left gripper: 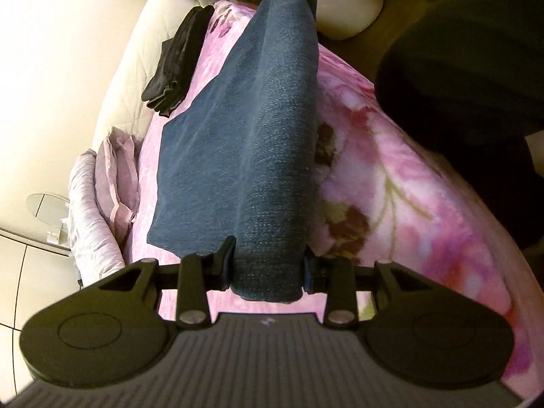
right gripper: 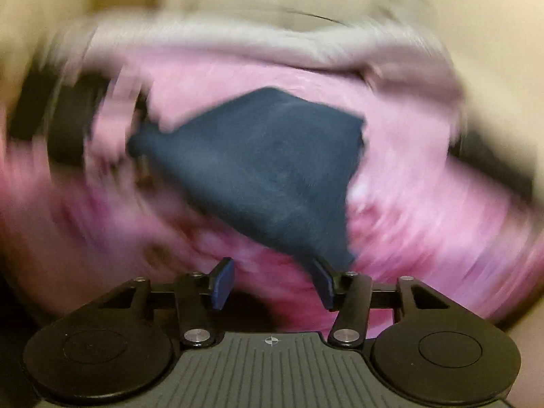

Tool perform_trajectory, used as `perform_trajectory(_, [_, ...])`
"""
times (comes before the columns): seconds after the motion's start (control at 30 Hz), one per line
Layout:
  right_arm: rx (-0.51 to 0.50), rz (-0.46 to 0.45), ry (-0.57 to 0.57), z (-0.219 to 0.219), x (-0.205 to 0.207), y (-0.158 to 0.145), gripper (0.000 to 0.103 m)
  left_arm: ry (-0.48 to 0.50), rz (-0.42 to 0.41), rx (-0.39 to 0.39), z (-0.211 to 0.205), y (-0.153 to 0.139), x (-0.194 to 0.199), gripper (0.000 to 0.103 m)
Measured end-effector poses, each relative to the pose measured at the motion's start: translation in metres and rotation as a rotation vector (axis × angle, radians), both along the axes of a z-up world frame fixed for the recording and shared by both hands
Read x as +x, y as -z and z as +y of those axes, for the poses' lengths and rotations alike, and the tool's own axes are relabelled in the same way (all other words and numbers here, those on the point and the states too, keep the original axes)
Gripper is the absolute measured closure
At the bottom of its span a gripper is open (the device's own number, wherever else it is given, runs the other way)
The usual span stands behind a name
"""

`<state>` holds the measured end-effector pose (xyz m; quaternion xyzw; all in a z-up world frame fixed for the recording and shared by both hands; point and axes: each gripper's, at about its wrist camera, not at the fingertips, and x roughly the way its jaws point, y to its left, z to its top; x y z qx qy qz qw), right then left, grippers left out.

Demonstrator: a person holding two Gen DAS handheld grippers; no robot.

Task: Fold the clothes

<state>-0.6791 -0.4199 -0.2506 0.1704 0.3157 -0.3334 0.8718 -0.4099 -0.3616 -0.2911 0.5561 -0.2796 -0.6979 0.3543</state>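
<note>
the blue jeans [left gripper: 244,142] are lying lengthwise on a pink floral blanket [left gripper: 391,183] covering the bed, with a dark folded garment [left gripper: 176,61] and a white quilt [left gripper: 136,57] beside. the left gripper [left gripper: 268,265] is pinching the jeans' near end; the right gripper [right gripper: 272,282] is standing spread, gripping nothing.
</note>
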Motion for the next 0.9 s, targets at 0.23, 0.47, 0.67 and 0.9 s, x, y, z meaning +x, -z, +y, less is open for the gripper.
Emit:
perform_trajectory(0.23, [0.581, -0.666, 0.335, -0.067, -0.030, 0.063, 0.027, -0.036, 0.003, 0.015, 0.002, -0.006, -0.003, 0.072])
perform_trajectory(0.47, [0.591, -0.750, 0.372, -0.112, -0.039, 0.049, 0.083, -0.032, 0.083, 0.038, 0.016, -0.024, -0.034, 0.072])
perform_trajectory(0.67, [0.381, -0.636, 0.367, -0.201, -0.072, -0.014, 0.086, 0.059, 0.230, 0.010, 0.008, -0.040, -0.110, 0.071])
perform_trajectory(0.9, [0.390, -0.485, 0.452, -0.306, -0.087, 0.023, 0.083, 0.032, 0.184, -0.001, -0.022, -0.033, -0.080, 0.057])
